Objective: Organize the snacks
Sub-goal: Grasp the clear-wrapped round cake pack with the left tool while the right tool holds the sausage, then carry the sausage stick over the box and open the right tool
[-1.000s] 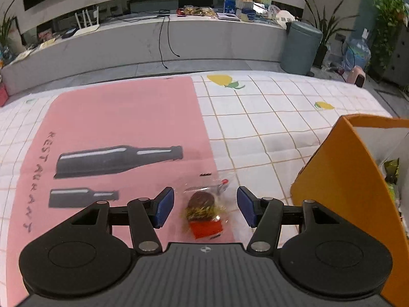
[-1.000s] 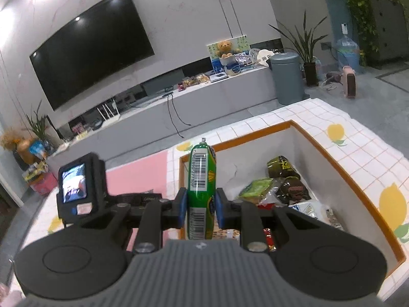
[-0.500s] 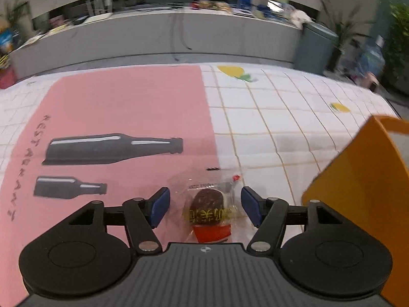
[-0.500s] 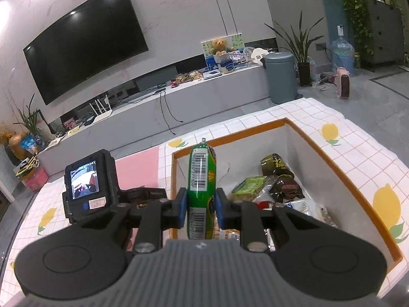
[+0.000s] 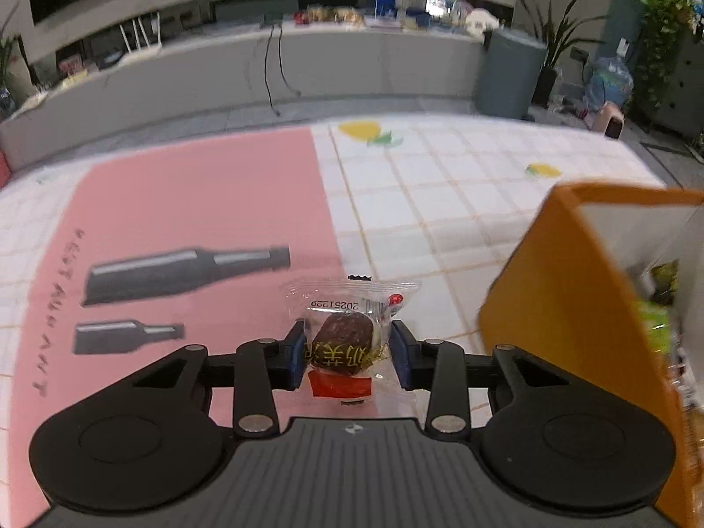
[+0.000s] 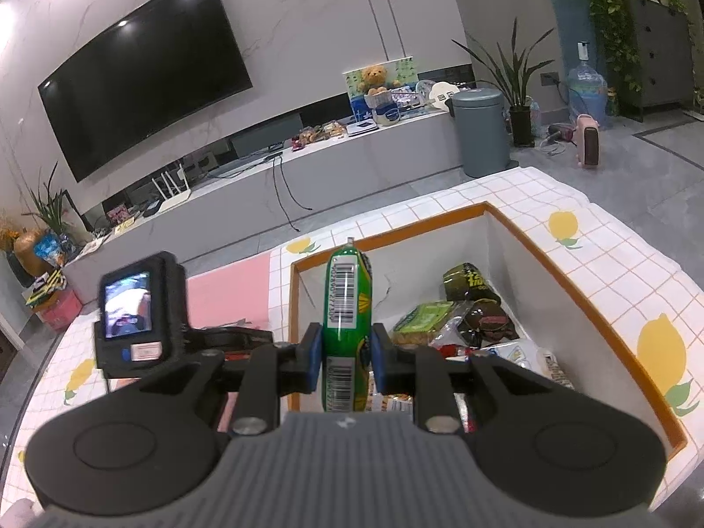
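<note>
Left claw: blue pads pressed against both sides of a clear-wrapped date snack. Dark brown fruit shows through the wrapper, yellow characters across it, a red band at the near end, a printed date code at the far end. Wrapper's far edge sticks out ahead of the pads. From this view I cannot tell whether the packet is clear of the tabletop or resting on it. Under the claw and off to its left lies a pink mat printed with two dark bottles. Orange box stands just right of the claw, its outer wall near the right finger; some green packaging shows inside.

Right claw: closed tight on a green sausage stick, held upright, barcode facing the camera, its tip rising well above the pads. The stick hangs over the near-left part of the orange box, white inside. Ahead and right of the claw, on the box floor, lies a heap of snack packets, green, dark brown and white. Left of this claw, the other gripper's camera screen is lit.
</note>
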Action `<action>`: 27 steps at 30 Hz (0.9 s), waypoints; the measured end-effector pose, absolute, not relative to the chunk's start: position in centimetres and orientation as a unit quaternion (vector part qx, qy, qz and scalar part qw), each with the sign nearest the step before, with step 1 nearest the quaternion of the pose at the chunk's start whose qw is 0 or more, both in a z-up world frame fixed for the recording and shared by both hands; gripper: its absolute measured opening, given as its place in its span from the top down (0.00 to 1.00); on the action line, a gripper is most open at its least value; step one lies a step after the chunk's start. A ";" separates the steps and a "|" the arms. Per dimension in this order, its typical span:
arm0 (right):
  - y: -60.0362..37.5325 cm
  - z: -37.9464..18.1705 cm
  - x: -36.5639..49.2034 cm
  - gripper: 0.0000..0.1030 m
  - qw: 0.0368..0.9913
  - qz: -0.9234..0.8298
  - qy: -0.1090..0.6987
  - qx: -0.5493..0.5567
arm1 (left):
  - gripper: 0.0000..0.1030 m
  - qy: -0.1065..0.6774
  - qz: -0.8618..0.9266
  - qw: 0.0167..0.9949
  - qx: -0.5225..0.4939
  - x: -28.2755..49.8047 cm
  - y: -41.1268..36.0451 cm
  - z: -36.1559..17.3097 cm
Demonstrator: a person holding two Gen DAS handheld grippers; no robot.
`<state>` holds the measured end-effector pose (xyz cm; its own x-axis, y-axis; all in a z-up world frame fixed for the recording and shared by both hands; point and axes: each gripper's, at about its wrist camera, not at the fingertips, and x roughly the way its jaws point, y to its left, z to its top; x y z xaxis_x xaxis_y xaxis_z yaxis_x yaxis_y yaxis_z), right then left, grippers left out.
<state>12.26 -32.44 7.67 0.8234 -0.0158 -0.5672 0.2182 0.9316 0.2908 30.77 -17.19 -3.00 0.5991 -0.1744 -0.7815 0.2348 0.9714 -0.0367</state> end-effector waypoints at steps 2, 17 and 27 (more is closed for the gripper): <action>-33.1 8.0 11.8 0.80 0.940 -0.065 0.283 0.178 | 0.58 0.422 -0.118 0.899 0.024 29.8 -17.2 -1.4; -39.5 7.1 10.1 0.80 0.910 -0.075 0.260 0.315 | 0.58 0.366 -0.158 0.916 -0.055 22.2 -17.5 5.3; -38.7 5.5 13.0 0.80 0.883 -0.045 0.271 0.379 | 0.58 0.341 -0.171 0.922 -0.069 18.7 -16.3 4.8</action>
<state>13.03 -38.68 5.51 0.8486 0.1273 -0.5135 0.2847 0.7082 0.6461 18.66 -16.30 4.80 0.7092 -0.3629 -0.6044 0.2692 0.9318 -0.2436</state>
